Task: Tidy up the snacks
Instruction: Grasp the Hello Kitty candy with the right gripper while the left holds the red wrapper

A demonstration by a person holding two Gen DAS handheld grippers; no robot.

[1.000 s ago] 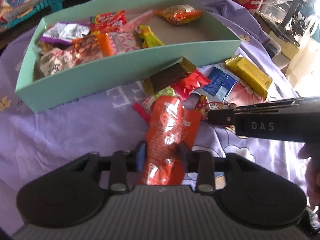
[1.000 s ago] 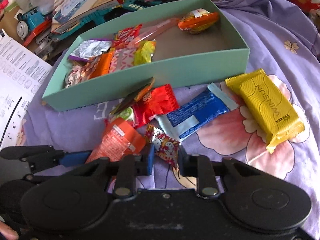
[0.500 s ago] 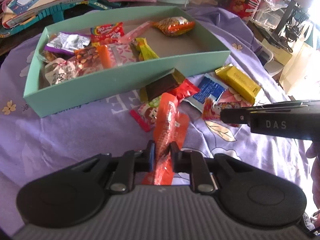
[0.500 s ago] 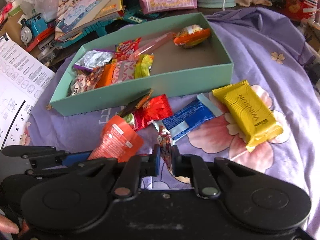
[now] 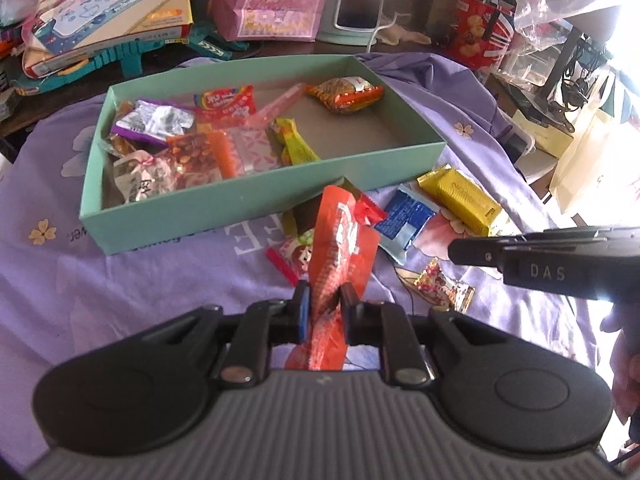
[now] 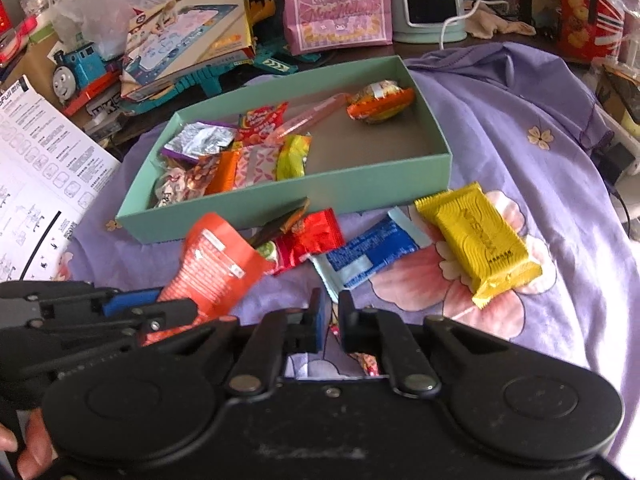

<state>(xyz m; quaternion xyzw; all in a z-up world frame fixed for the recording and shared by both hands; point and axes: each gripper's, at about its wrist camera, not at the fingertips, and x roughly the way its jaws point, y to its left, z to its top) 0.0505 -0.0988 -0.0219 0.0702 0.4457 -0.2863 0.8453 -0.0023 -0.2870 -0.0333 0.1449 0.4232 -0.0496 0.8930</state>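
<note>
My left gripper (image 5: 324, 304) is shut on an orange snack packet (image 5: 340, 248), which stands up between the pads, lifted off the purple cloth. My right gripper (image 6: 330, 312) is shut on a small cartoon-print candy (image 6: 366, 362); in the left wrist view the candy (image 5: 440, 288) hangs under the right gripper (image 5: 540, 268). Ahead of both lies the teal box (image 5: 256, 204), with several snacks at its left end and an orange one at the far right. A yellow packet (image 6: 480, 240), a blue packet (image 6: 372, 252) and a red packet (image 6: 312, 236) lie loose before the box.
Behind the box (image 6: 280, 204) are stacked toy boxes (image 6: 188, 40), a pink bag (image 6: 336, 4), a toy train (image 6: 76, 72) and a small teal appliance (image 6: 428, 4). A printed sheet (image 6: 36, 168) lies at the left. The purple floral cloth (image 6: 540, 184) drops away on the right.
Both grippers closed on their snacks and rose. The orange packet and the small candy came up off the cloth, and the box now looks farther below.
</note>
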